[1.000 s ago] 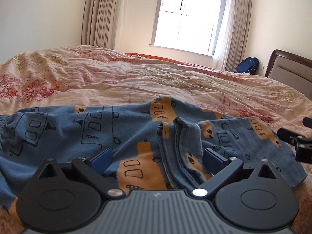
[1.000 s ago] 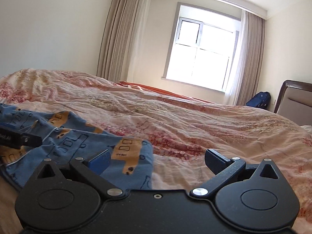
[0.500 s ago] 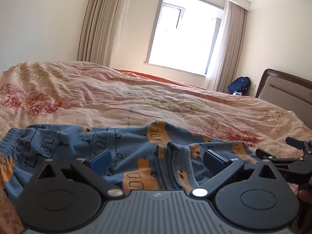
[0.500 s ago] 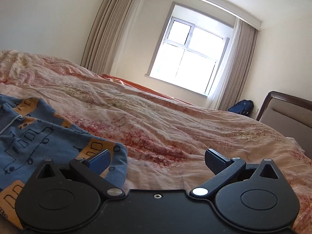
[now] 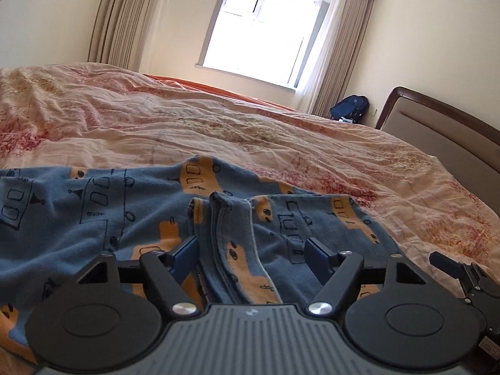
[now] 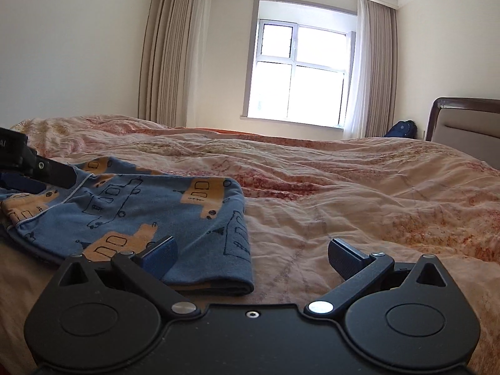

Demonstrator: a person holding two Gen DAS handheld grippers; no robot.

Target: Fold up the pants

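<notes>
From the left wrist, the left gripper (image 5: 251, 250) is closing its jaws around a bunched ridge of the blue printed pants (image 5: 93, 212) lying on the quilt (image 5: 218, 125); the pads are not yet pressing, so the pinch seems to be the step in hand.

From the right wrist, the right gripper (image 6: 251, 254) is hovering with jaws apart over the pants' folded edge (image 6: 218, 275), needing a matching grip next. The headboard (image 6: 462, 125) is standing well clear.

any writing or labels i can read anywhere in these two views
None can be read.
Right gripper: a small label on its body at the bottom right corner of the left wrist view, too blurred to read.
Left gripper: pale letters cut off at the left edge of the right wrist view.
Pants: drawings only, no words.
</notes>
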